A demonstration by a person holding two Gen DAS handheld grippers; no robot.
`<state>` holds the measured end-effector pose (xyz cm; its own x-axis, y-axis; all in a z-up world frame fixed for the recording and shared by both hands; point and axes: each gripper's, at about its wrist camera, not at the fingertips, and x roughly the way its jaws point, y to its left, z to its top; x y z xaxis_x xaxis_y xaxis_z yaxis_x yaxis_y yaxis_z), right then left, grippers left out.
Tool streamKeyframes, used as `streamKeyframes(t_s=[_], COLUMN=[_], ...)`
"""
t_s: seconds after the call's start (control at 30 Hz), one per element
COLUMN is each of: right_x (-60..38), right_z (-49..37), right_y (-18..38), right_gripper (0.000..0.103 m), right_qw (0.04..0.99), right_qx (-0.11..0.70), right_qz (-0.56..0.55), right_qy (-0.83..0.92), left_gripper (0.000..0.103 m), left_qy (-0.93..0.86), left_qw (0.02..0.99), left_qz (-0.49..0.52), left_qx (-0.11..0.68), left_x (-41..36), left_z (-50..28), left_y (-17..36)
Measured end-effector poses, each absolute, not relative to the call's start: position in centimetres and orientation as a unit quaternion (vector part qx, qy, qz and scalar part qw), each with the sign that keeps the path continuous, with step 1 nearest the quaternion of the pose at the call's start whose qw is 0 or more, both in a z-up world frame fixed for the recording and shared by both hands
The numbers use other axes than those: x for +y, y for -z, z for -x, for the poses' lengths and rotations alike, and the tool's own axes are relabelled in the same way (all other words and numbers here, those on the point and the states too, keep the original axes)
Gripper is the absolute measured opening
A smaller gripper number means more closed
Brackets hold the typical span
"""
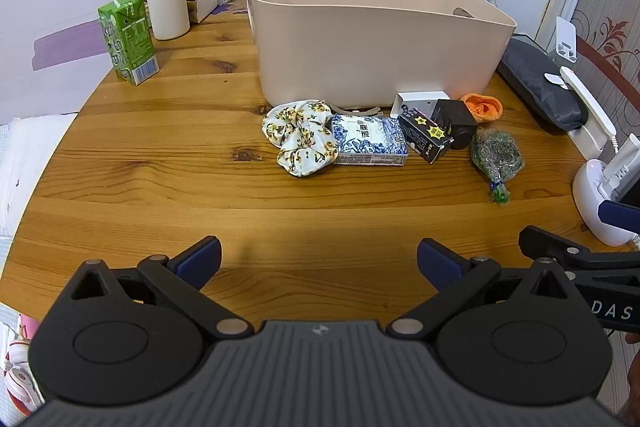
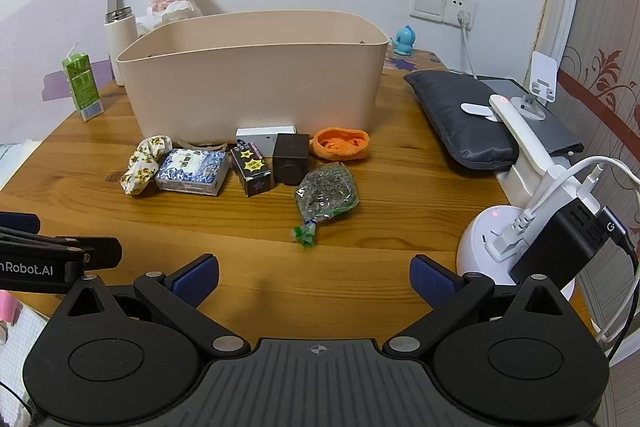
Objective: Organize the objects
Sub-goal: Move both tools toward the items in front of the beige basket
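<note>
Both the left gripper (image 1: 319, 263) and right gripper (image 2: 314, 277) are wide open and hold nothing. At 12 o'clock, the flowery cloth scrunchie (image 1: 299, 135) and blue patterned box (image 1: 370, 141) lie by the big beige plastic bin (image 1: 360, 39).

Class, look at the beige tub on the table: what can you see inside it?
Only the upper inner walls of the beige tub show, plus a small dark patch by the far rim. Its front wall hides the floor and any contents.

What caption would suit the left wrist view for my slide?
Open left gripper above a wooden table, facing a beige bin with a scrunchie and small boxes in front.
</note>
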<state>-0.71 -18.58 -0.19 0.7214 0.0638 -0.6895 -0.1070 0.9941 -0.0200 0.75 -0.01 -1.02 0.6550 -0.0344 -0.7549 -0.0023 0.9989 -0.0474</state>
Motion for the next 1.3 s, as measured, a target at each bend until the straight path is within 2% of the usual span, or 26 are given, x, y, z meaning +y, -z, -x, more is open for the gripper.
streamKeyframes(t_s=[1.3], right_x=[-18.7], right_z=[-2.9], right_y=[0.7], right_gripper=[0.103], right_qw=[0.923], right_qx=[0.383], right_qz=[0.018], right_qy=[-0.041], left_gripper=[0.103], left_qy=[0.012], left_qw=[0.897], left_qz=[0.014], left_qx=[0.441], left_x=[0.4], left_z=[-4.7], left_y=[2.0])
